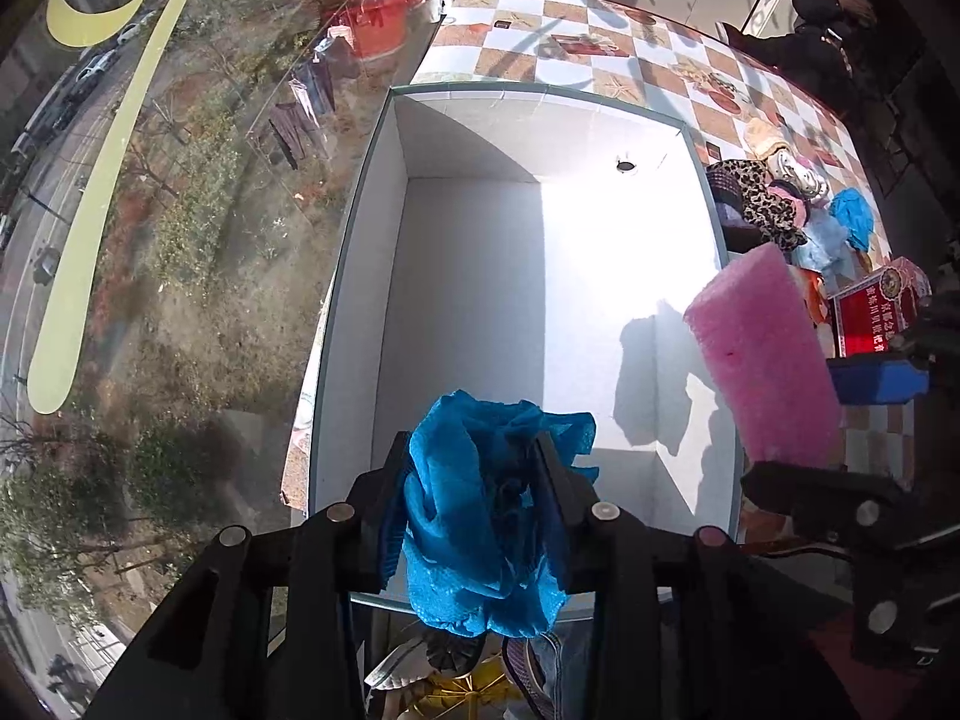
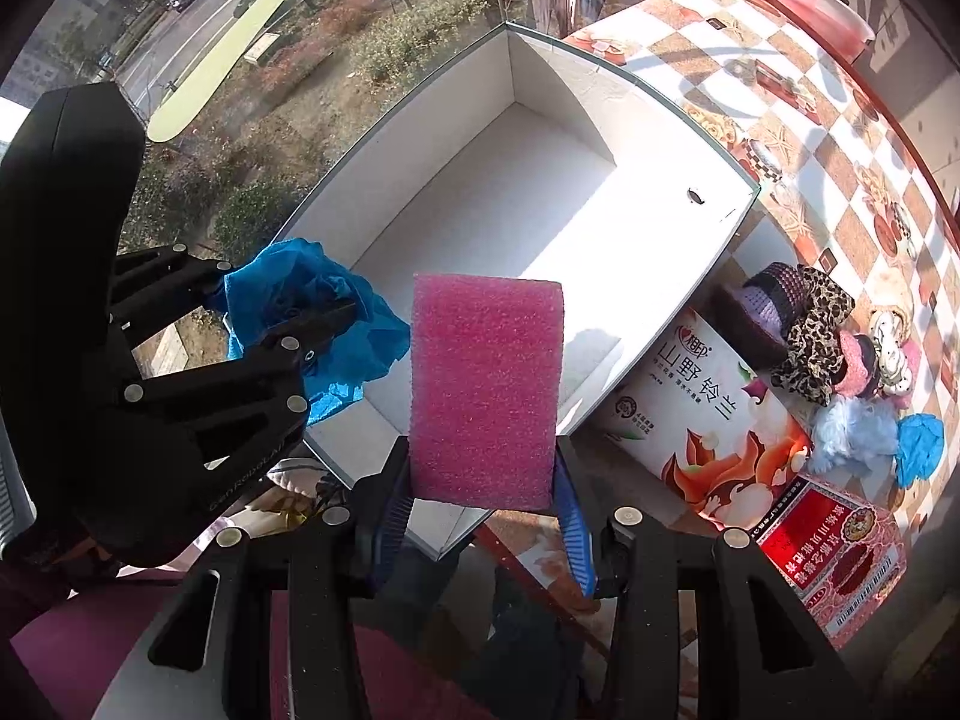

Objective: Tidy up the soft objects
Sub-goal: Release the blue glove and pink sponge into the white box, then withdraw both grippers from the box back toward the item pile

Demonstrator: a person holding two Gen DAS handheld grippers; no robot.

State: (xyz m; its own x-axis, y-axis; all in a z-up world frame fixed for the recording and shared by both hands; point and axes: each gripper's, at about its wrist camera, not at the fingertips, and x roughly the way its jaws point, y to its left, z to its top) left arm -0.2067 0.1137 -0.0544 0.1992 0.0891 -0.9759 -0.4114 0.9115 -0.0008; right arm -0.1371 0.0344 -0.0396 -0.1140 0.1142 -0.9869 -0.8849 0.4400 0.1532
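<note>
Overhead, pink sponge (image 2: 487,396) clenched in right hand-held gripper (image 2: 485,501) above white box (image 2: 606,138).

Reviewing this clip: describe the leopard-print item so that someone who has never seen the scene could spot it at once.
Start at the big white box on the checkered tablecloth. Just beyond its far right corner lies a small heap of soft things, above the flowered carton. The leopard-print scrunchie drapes across that heap, the only brown-and-black spotted piece among purple, pink and blue ones.
</note>
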